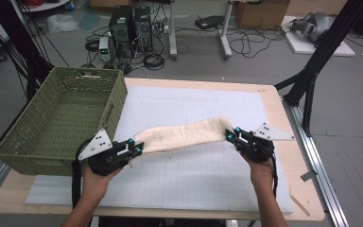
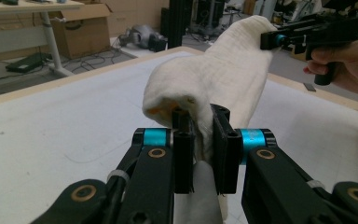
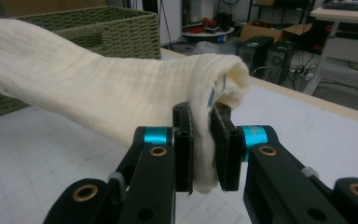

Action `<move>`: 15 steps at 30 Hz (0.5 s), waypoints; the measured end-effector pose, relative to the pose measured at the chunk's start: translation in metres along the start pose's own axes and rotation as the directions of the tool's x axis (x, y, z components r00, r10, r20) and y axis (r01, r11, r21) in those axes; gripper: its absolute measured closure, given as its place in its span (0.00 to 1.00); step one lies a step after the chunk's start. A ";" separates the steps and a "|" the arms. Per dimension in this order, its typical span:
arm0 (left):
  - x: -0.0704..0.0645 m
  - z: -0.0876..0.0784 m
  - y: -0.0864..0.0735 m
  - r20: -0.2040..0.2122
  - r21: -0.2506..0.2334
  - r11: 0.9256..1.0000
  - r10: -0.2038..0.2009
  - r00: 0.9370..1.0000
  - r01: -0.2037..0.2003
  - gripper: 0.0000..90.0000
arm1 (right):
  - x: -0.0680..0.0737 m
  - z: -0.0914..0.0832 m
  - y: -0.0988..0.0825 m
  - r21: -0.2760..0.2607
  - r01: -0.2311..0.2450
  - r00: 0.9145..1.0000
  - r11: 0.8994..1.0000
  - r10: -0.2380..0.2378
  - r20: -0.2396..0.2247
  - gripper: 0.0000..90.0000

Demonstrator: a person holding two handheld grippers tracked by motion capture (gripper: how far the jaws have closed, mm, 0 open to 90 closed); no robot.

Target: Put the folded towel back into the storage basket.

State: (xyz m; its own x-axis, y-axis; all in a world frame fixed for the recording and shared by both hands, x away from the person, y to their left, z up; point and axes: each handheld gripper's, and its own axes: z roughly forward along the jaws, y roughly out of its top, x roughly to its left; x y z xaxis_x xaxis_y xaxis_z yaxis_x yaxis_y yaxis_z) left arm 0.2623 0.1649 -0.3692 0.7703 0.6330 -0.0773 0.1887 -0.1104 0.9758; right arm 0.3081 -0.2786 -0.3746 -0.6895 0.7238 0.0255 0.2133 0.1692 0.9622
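Note:
A cream folded cloth (image 1: 182, 134) hangs stretched between both grippers above the white mat (image 1: 194, 175). My left gripper (image 1: 137, 150) is shut on its left end, next to the green basket. My right gripper (image 1: 230, 136) is shut on its right end. In the left gripper view the cloth (image 2: 219, 79) is pinched between the jaws of my left gripper (image 2: 201, 125) and runs off to the other gripper (image 2: 307, 32) at top right. In the right gripper view my right gripper (image 3: 201, 122) clamps the bunched end of the cloth (image 3: 98, 84), which sags leftward.
A green woven basket (image 1: 21, 149) stands on the table's left side, close to my left hand; it also stands behind the cloth as the basket (image 3: 107, 25). The wooden table edge (image 1: 283, 118) runs along the right. Computers and cables lie on the floor beyond.

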 end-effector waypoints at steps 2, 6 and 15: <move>0.001 -0.003 0.002 -0.008 -0.013 1.000 0.000 1.000 0.000 0.89 | 0.000 0.005 0.006 0.003 0.007 1.000 1.000 -0.007 -0.001 0.89; 0.004 -0.010 0.006 -0.019 -0.043 0.999 0.003 1.000 -0.004 0.89 | -0.001 0.016 0.019 -0.012 0.007 1.000 1.000 -0.007 -0.010 0.89; 0.013 -0.027 0.016 -0.053 -0.098 0.995 -0.004 0.999 -0.001 0.89 | 0.000 0.037 0.049 -0.036 0.046 0.998 0.998 -0.047 -0.029 0.89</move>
State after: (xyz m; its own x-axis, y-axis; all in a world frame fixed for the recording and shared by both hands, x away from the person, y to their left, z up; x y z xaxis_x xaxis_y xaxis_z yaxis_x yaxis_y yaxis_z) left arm 0.2588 0.1916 -0.3488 0.7360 0.6732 -0.0706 0.1271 -0.0350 0.9913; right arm 0.3438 -0.2455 -0.3378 -0.7183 0.6956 -0.0120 0.1560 0.1779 0.9716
